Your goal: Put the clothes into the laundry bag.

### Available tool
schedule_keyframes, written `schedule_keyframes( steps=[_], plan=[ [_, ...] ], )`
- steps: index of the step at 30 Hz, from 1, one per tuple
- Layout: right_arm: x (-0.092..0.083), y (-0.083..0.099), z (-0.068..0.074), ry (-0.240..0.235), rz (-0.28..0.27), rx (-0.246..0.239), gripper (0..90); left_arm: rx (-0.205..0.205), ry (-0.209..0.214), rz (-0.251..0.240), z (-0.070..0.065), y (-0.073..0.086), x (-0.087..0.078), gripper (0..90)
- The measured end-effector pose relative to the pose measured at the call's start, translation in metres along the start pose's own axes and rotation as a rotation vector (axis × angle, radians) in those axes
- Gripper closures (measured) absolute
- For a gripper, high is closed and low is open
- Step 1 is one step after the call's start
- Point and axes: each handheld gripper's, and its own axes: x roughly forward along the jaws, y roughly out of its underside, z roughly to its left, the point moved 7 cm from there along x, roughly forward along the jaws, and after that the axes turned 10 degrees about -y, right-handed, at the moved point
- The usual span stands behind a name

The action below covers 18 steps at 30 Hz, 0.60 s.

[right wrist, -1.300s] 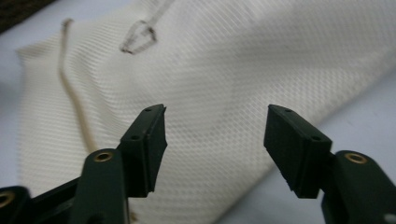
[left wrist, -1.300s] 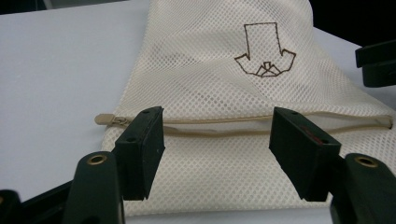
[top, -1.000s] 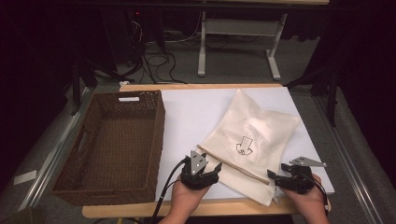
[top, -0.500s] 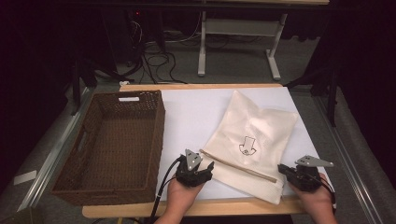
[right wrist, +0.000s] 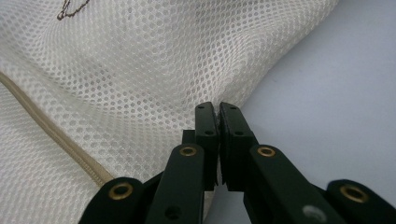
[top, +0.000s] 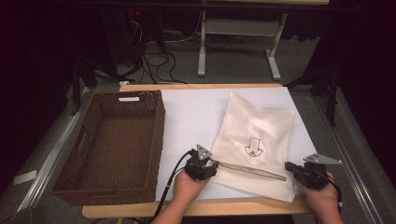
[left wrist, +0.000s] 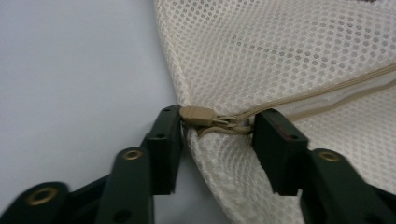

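Hard to make out first: in the right gripper view the jaws are pressed together right at the bag's edge, and whether any mesh is caught btwn them can't be told, since the pads hide that spot. Bag contents can't be seen through the weave. Both forearms are cut off at the bottom of the high view.

Cream-white mesh zip-up laundry bag point(top: 254, 144) lies flat on the white-topped table point(top: 196, 116), right half, its zip end toward the near edge. Left gripper point(top: 208, 166) sits at the bag's near-left corner, right gripper point(top: 288, 167) at its near-right corner, by the table's near-right corner.

Left gripper view: jaws straddle the tan zip slider point(left wrist: 198, 115) w/ the left pad touching it and the right pad just beside the bunched zip tape. They've just been closing w/ the slider btwn them, not clamped yet.

Right gripper: jaws closed.

Bag look: fine honeycomb mesh, tan zip line point(top: 247, 169) running across near its near end, small dark outline drawing point(top: 252, 146) mid-panel, a few soft creases.

Dark brown woven wicker basket point(top: 93, 140) stands along the table's left edge, well apart from the bag.
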Motion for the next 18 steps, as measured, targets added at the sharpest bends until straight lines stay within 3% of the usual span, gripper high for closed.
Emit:
schedule_keyframes(
  steps=[3, 5, 12, 13, 14, 18],
  plan=[
    [0.001, 0.001, 0.000, 0.005, 0.002, 0.006, 88.2, -0.016, 0.019, 0.005, 0.001, -0.001, 0.000, 64.5],
    [0.001, 0.000, 0.000, 0.006, 0.006, 0.002, 88.2, 0.004, 0.003, 0.010, -0.001, 0.000, -0.003, 65.7],
    [0.009, -0.008, 0.003, -0.004, 0.011, -0.019, 88.4, -0.009, -0.046, -0.031, 0.003, 0.004, -0.025, 68.5],
    [0.012, -0.009, 0.003, -0.009, 0.014, -0.025, 88.4, -0.030, -0.049, -0.045, 0.005, 0.006, -0.029, 79.4],
    [0.015, -0.012, 0.003, -0.012, 0.015, -0.035, 88.4, -0.041, -0.046, -0.043, 0.006, 0.008, -0.032, 79.5],
    [0.024, -0.019, 0.005, -0.017, 0.019, -0.054, 88.5, -0.010, -0.053, -0.042, 0.002, 0.014, -0.040, 79.4]
  ],
)
